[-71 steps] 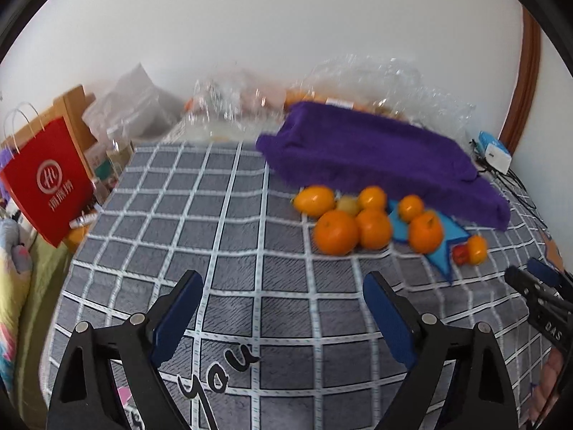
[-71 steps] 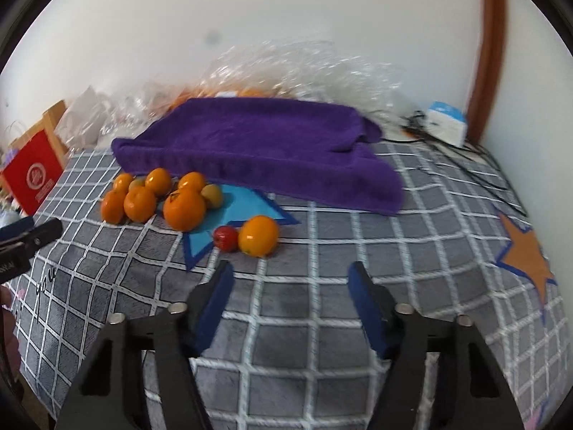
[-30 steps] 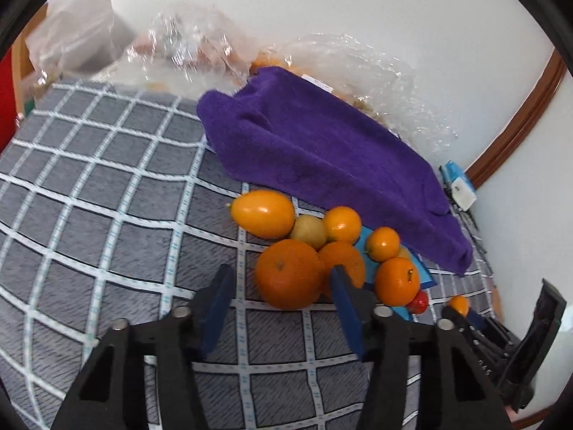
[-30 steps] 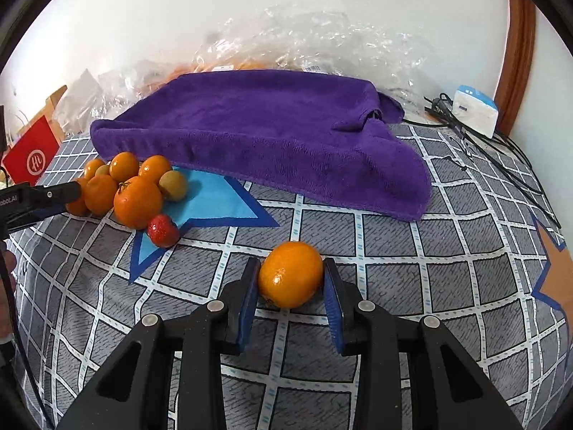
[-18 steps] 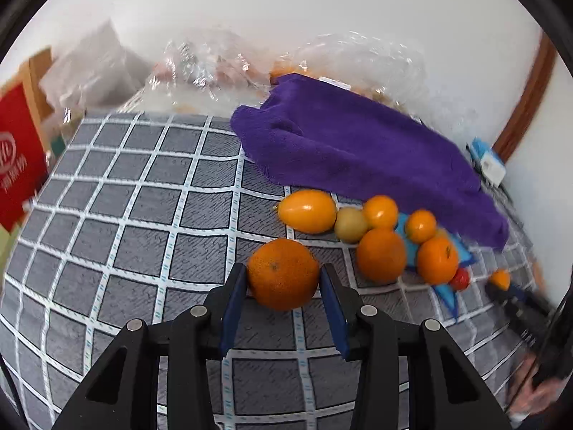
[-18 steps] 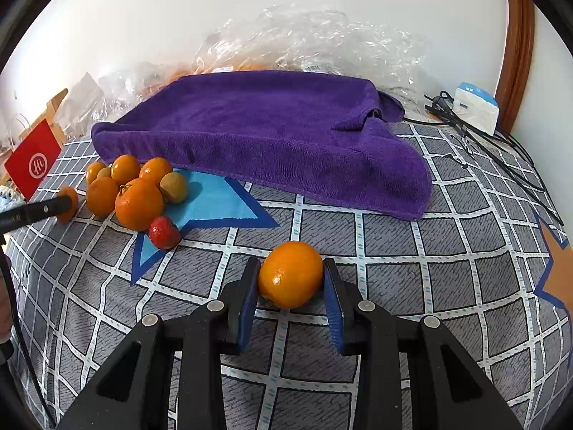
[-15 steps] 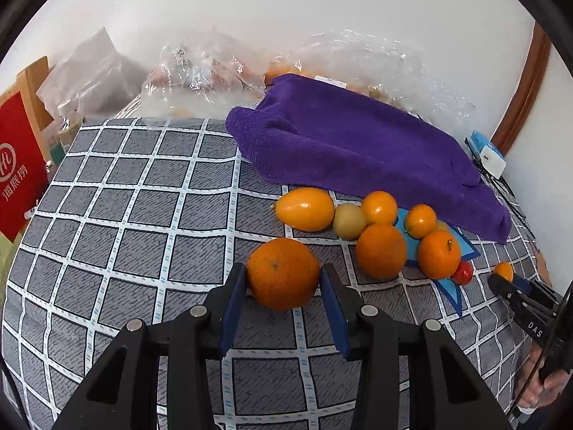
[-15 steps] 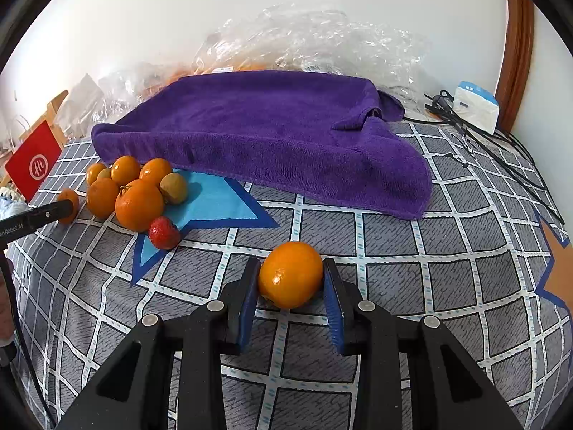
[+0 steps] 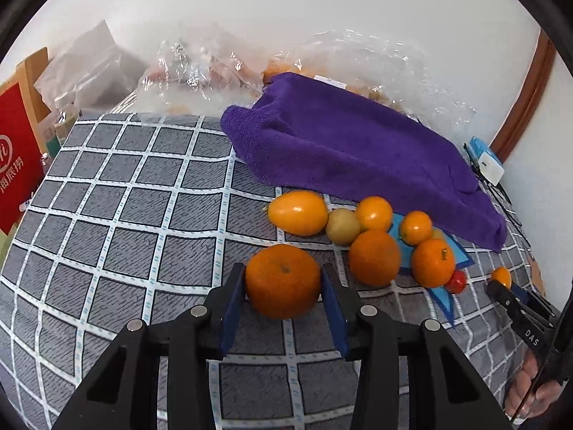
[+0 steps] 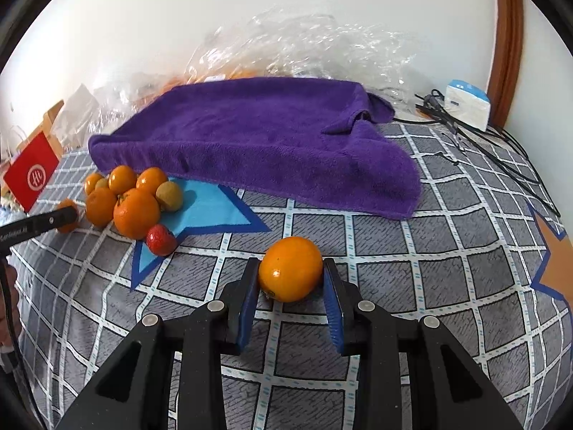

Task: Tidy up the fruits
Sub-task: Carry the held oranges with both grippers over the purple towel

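Note:
My left gripper is shut on a large orange, held just left of the fruit pile. The pile holds an oval yellow-orange fruit, a greenish-yellow fruit, several oranges and a small red fruit. My right gripper is shut on a smooth orange, right of the same pile and its red fruit. The right gripper's tip shows in the left wrist view; the left gripper's tip shows in the right wrist view.
A purple towel lies behind the fruit on the grey checked cloth. Clear plastic bags sit by the wall. A red paper bag stands at the left edge. A white charger with cables lies at the back right.
Both grippers closed on their oranges about a second ago. Since then the left gripper has drawn its orange back from the pile; the right gripper has hardly moved.

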